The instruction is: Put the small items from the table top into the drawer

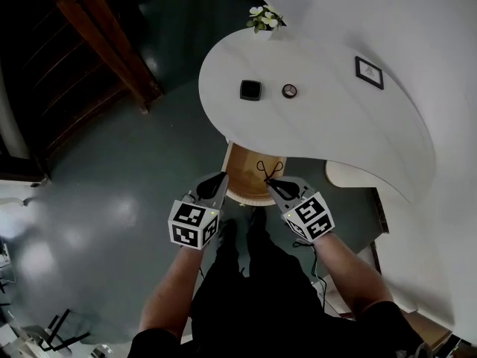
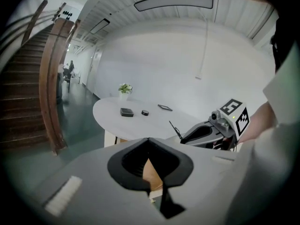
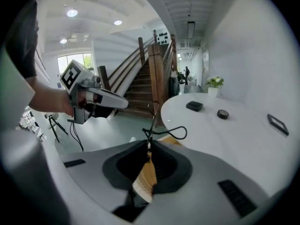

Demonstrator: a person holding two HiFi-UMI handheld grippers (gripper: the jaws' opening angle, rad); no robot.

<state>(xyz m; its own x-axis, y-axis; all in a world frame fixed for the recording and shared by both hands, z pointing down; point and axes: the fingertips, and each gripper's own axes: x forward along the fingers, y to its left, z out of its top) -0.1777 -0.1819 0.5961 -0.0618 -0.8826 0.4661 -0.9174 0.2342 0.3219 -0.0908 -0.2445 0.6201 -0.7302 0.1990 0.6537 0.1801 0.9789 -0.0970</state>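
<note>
On the white curved table top [image 1: 335, 118] lie a black square item [image 1: 250, 89], a small dark ring-shaped item [image 1: 289, 91] and a black picture frame [image 1: 369, 72]. Below the table's edge, a drawer [image 1: 240, 164] with a wooden inside stands open. My right gripper [image 1: 273, 188] is shut on black scissors [image 1: 268, 170], whose handle loops [image 3: 161, 131] stick out past the jaws and hang over the drawer. My left gripper [image 1: 220, 179] is shut and holds nothing, at the drawer's left edge. Both grippers point toward the table.
A small potted plant [image 1: 264, 19] with white flowers stands at the table's far edge. A dark wooden staircase [image 1: 97, 43] rises at the left over a grey-green floor [image 1: 112, 200]. A white wall runs along the right. My legs are below the grippers.
</note>
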